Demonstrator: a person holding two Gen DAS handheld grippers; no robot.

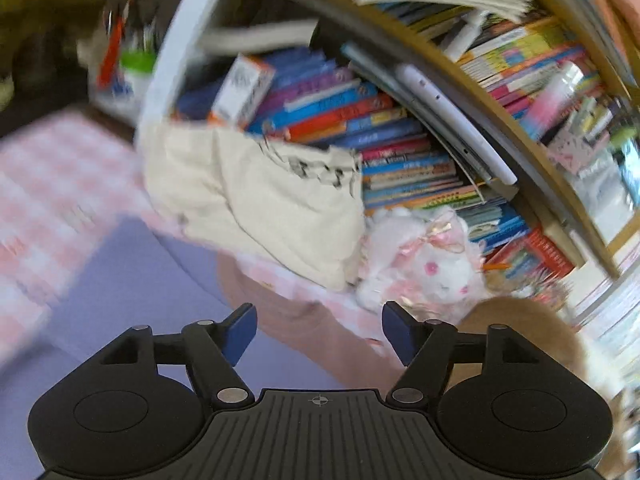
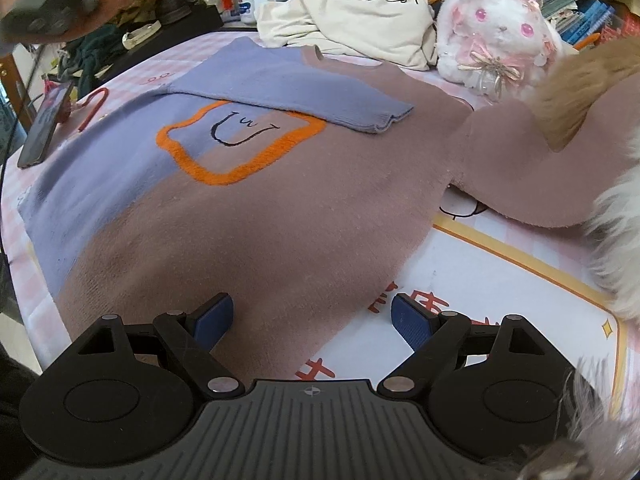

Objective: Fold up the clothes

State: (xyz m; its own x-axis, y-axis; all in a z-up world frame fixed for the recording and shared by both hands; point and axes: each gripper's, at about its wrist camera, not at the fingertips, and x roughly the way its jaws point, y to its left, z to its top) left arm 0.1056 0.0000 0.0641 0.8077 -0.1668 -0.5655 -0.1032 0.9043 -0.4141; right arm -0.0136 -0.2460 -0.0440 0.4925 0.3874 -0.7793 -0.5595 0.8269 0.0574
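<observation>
A purple and dusty-pink sweater (image 2: 248,200) with an orange toast outline lies flat on the pink checked table (image 2: 500,280). Its purple sleeve (image 2: 304,88) is folded across the chest. Its pink sleeve (image 2: 532,160) stretches out to the right. My right gripper (image 2: 312,320) is open and empty, low over the sweater's bottom hem. My left gripper (image 1: 318,336) is open and empty, held above the sweater's collar area (image 1: 288,312); its view is blurred. The left gripper also shows at the top left of the right wrist view (image 2: 44,4), held in a hand.
A cream garment (image 2: 360,16) and a white plush bunny (image 2: 496,40) sit at the table's far edge before shelves of books (image 1: 380,132). A phone (image 2: 46,124) and red hook (image 2: 94,106) lie left. Brown and white fur (image 2: 592,92) intrudes at right.
</observation>
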